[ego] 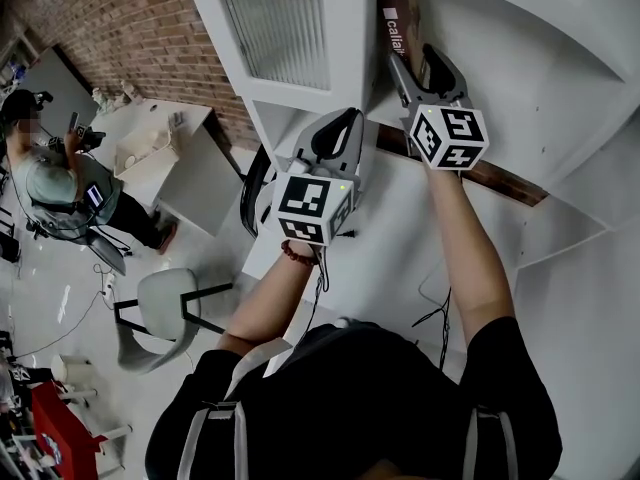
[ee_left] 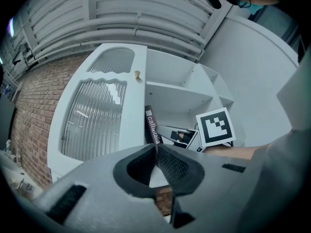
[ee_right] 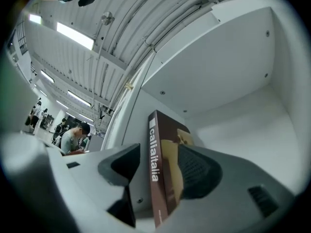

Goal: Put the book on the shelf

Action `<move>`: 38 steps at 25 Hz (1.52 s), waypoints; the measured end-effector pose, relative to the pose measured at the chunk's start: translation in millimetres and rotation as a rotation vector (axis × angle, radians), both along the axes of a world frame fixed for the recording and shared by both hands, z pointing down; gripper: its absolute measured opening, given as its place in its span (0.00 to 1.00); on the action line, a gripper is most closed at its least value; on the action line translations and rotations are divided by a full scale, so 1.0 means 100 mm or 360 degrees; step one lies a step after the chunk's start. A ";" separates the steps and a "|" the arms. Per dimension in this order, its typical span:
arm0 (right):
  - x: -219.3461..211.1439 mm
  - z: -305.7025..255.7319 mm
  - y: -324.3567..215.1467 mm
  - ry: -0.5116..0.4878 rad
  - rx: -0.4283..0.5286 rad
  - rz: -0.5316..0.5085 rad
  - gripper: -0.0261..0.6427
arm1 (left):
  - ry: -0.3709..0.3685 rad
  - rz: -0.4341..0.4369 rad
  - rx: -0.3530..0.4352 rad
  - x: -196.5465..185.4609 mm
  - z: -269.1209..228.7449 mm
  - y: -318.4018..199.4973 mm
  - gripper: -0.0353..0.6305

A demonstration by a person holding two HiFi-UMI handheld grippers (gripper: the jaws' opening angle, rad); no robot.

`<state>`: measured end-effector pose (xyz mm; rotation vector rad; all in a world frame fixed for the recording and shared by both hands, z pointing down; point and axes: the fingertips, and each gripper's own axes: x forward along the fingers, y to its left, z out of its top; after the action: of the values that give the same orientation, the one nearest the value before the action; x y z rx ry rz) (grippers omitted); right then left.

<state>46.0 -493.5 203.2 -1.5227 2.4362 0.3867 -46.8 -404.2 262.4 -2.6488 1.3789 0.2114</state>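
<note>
— White shelf (ego: 520, 78) ahead: we've got the book (ee_right: 158, 174) upright on it, spine towards us, between our right tongs (ego: 421, 65), spread wide.
— Our left tongs (ee_left: 156, 148): pinched shut, empty, farther back.

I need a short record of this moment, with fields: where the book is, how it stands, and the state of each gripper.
book: in an open compartment of the white cabinet, next to the ribbed glass door
posture: standing on end, spine facing outward
right gripper: open, one jaw on each side of the book, not pressing
left gripper: shut, empty, apart from the book
task status: the book appears placed; right gripper not yet withdrawn
</note>
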 end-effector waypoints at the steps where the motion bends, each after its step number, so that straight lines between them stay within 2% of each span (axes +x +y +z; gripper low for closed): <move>1: 0.03 0.00 0.04 0.0002 0.0003 0.0012 0.40 | 0.0005 0.0004 0.0003 0.01 0.00 0.02 0.10; 7: 0.23 -0.01 0.29 -0.0009 0.0032 0.0045 0.16 | 0.0022 0.0006 0.0007 0.05 0.02 0.13 0.10; 10: 0.32 0.02 0.38 -0.0028 0.0019 0.0033 0.12 | 0.0015 0.0007 0.0001 0.08 0.03 0.17 0.10; 21: 0.58 0.14 0.83 -0.0040 0.0015 0.0010 0.11 | 0.0014 0.0037 0.0020 0.21 0.09 0.38 0.10; 27: 0.54 0.34 1.06 0.0058 -0.0019 -0.0020 0.11 | 0.0027 0.0049 -0.0001 0.20 0.21 0.48 0.10; 33: 0.55 0.50 1.35 0.0071 -0.0014 -0.0020 0.11 | 0.0054 0.0080 -0.0001 0.22 0.35 0.60 0.10; 38: 0.57 0.68 1.51 0.0097 -0.0033 -0.0014 0.10 | 0.0057 0.0103 -0.0052 0.25 0.52 0.65 0.10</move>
<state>103.0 -342.3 271.3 -1.5298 2.4998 0.4136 -21.9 -339.4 314.6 -2.7320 1.3197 0.2470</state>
